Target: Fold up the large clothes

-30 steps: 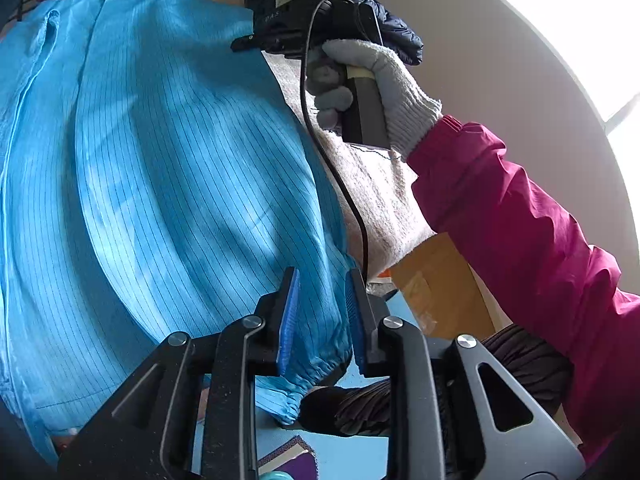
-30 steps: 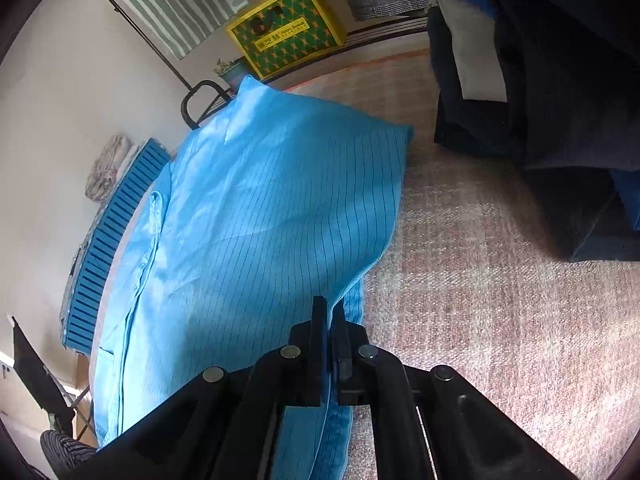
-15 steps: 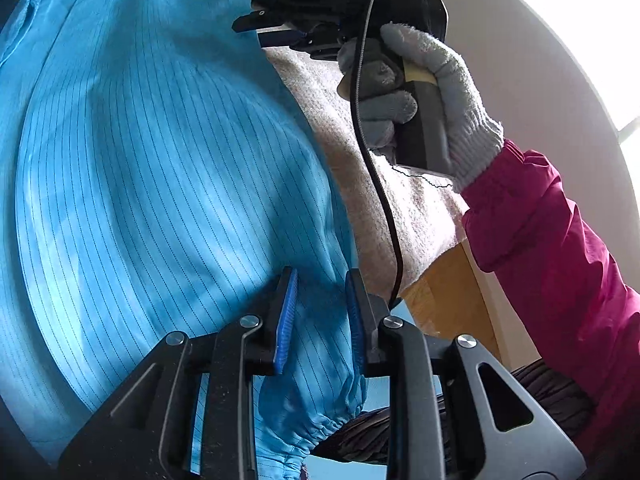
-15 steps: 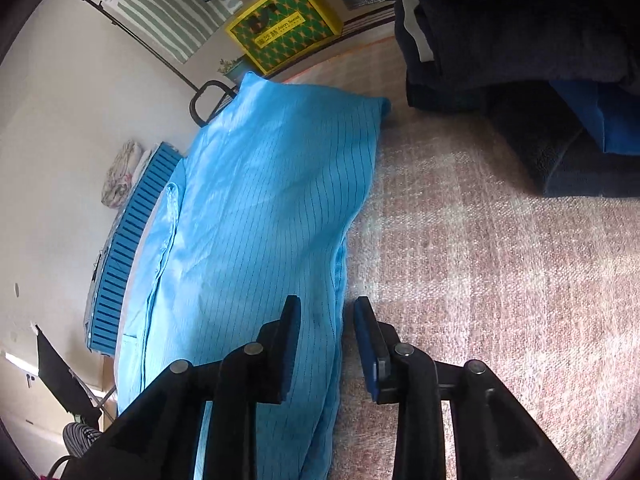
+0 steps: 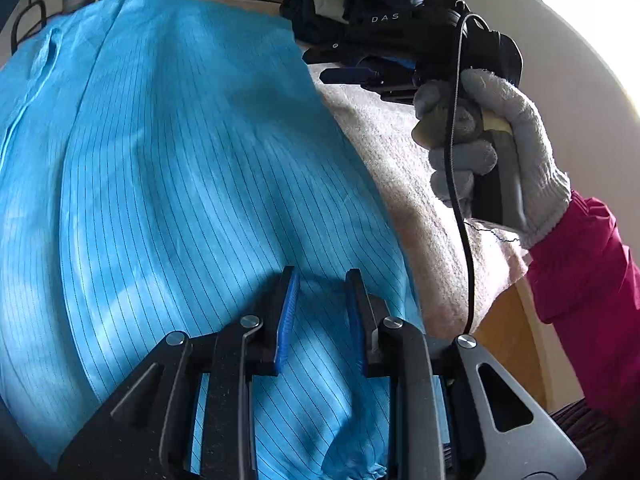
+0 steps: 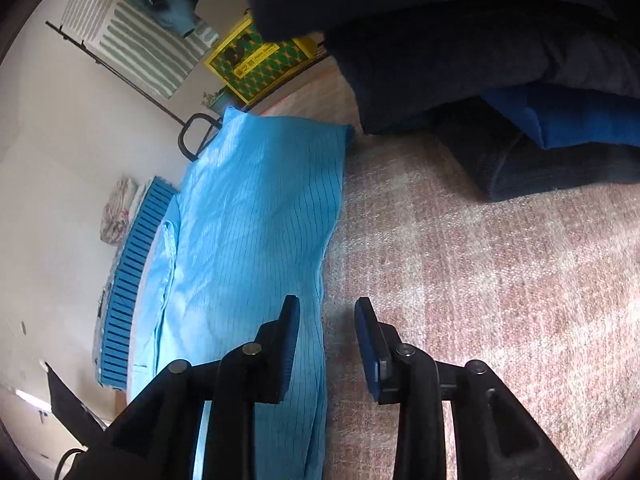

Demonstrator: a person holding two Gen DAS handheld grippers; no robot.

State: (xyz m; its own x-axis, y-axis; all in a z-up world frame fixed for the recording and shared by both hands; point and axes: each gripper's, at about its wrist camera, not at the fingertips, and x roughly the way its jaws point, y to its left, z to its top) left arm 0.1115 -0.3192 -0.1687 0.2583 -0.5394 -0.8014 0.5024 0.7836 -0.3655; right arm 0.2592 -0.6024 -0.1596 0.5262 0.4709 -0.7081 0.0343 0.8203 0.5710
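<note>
While the blue pinstriped garment (image 5: 192, 184) lies spread over the left and centre of both views on the beige-pink blanket (image 6: 480, 280), the left claw (image 5: 322, 312) hangs over its lower part with pads apart, nothing pinched. The right claw (image 6: 327, 340), jaws just opening, stands empty astride the garment's right edge. A grey-gloved hand (image 5: 492, 152) holds it at upper right.
</note>
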